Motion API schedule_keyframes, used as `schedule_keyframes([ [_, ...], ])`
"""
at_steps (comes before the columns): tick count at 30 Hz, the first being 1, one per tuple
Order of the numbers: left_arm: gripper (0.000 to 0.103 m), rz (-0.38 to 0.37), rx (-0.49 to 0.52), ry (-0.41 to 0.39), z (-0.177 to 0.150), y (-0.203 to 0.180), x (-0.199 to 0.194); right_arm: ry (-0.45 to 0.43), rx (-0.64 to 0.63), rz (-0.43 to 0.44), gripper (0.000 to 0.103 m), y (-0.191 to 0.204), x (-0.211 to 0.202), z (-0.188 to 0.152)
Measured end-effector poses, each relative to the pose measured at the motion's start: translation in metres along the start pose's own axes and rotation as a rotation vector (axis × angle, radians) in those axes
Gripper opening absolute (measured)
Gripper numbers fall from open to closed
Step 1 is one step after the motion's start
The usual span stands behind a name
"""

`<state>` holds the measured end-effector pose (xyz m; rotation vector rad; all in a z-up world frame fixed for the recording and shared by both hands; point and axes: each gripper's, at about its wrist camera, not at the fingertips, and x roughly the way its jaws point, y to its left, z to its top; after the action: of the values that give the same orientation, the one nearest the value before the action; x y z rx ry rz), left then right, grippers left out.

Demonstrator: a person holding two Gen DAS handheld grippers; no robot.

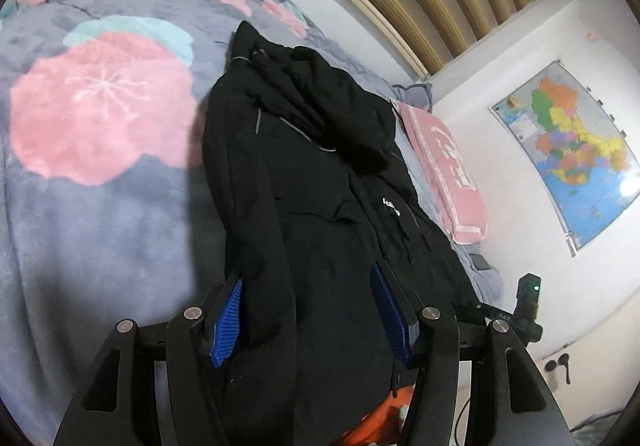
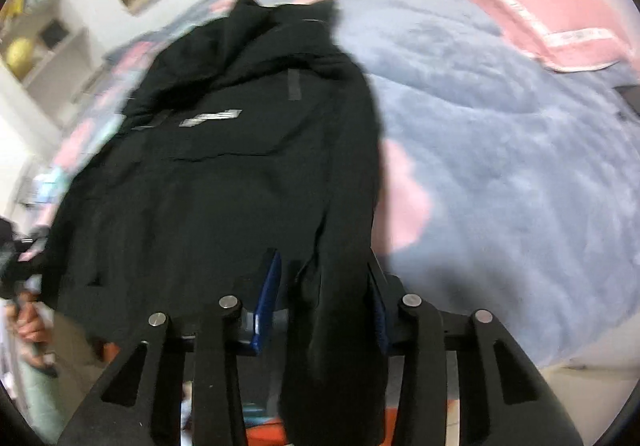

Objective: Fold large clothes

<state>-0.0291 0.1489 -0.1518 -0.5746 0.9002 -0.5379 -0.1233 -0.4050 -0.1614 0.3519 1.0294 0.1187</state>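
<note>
A large black jacket (image 1: 320,182) lies lengthwise on the bed, hood at the far end, its hem hanging over the near edge. My left gripper (image 1: 308,286) is open, its blue pads either side of the jacket's lower left part and sleeve. In the right wrist view the jacket (image 2: 224,166) shows again, blurred. My right gripper (image 2: 324,286) is open, with a hanging sleeve between its pads (image 2: 269,298).
The bed has a grey blanket (image 1: 100,206) with pink flowers. A pink pillow (image 1: 444,166) lies at the head near the wall with a map (image 1: 568,150). The right gripper's body (image 1: 524,302) shows beyond the jacket. Shelves (image 2: 36,46) stand far left.
</note>
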Motion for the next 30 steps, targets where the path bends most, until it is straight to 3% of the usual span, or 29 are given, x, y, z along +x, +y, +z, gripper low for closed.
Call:
schedule_keyframes([
  [7, 0.061, 0.142, 0.057, 0.096, -0.038, 0.003, 0.013, 0.122, -0.008, -0.002, 0.045, 0.004, 0.029, -0.026],
  [9, 0.061, 0.186, 0.094, 0.125, -0.047, 0.0, 0.014, 0.119, -0.022, -0.009, 0.045, 0.009, 0.027, -0.03],
  [13, 0.061, 0.173, 0.111, 0.107, -0.047, -0.01, 0.006, 0.084, -0.071, 0.036, 0.045, 0.027, 0.01, -0.025],
  [17, 0.061, 0.105, 0.111, 0.059, -0.043, -0.021, 0.004, 0.082, -0.116, 0.031, 0.045, 0.042, 0.016, -0.023],
  [22, 0.061, 0.22, 0.089, 0.136, -0.049, -0.002, 0.031, 0.145, -0.075, -0.007, 0.045, 0.033, 0.052, -0.026],
  [24, 0.06, 0.211, 0.072, 0.116, -0.05, 0.001, 0.03, 0.138, -0.049, 0.02, 0.043, 0.026, 0.049, -0.024],
  [25, 0.046, 0.218, 0.077, 0.097, -0.049, -0.002, 0.026, 0.123, -0.046, 0.025, 0.03, 0.025, 0.043, -0.023],
  [26, 0.022, 0.231, 0.088, 0.084, -0.05, -0.004, 0.022, 0.098, -0.043, 0.028, 0.026, 0.024, 0.035, -0.021],
  [28, 0.012, 0.221, 0.09, 0.05, -0.045, -0.008, 0.008, 0.066, -0.018, 0.065, 0.022, 0.02, 0.02, -0.015],
  [30, 0.011, 0.173, 0.077, -0.014, -0.034, -0.012, -0.014, 0.049, 0.001, 0.085, 0.02, 0.019, 0.01, -0.01],
])
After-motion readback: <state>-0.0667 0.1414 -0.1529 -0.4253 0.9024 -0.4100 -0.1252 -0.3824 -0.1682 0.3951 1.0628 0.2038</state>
